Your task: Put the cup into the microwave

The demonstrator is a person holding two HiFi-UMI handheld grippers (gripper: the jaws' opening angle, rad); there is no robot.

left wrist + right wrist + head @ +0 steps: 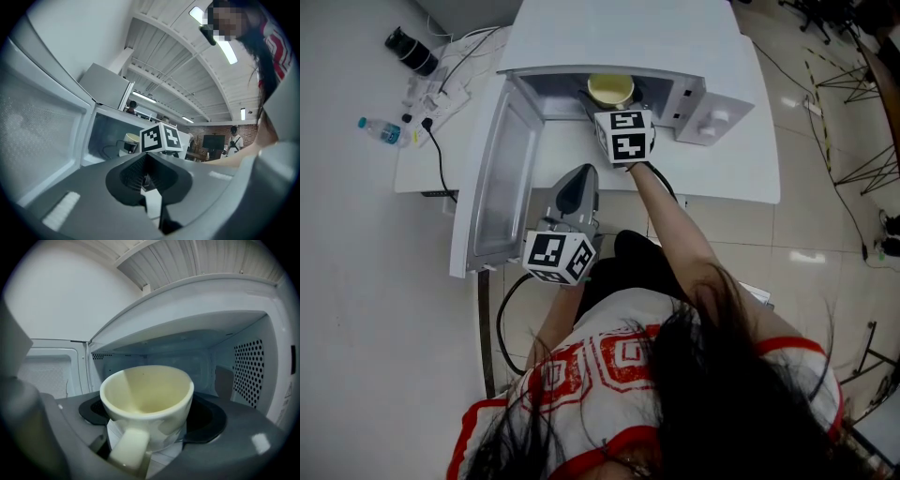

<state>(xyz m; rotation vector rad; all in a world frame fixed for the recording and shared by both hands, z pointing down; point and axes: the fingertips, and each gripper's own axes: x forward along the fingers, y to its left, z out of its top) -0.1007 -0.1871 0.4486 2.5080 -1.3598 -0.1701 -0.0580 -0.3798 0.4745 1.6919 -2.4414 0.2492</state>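
Dark hair (722,375) hangs closest. The smooth grey left claw (146,177) is pressed together, empty. The right claw (150,427) clamps the glossy, round cream cup (147,390) just inside the white microwave (243,380), whose perforated wall stands to the claw's right.

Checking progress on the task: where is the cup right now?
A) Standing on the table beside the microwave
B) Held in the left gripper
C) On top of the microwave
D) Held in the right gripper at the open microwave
D: the right gripper has its jaws clamped on the cup, with the microwave cavity around it.
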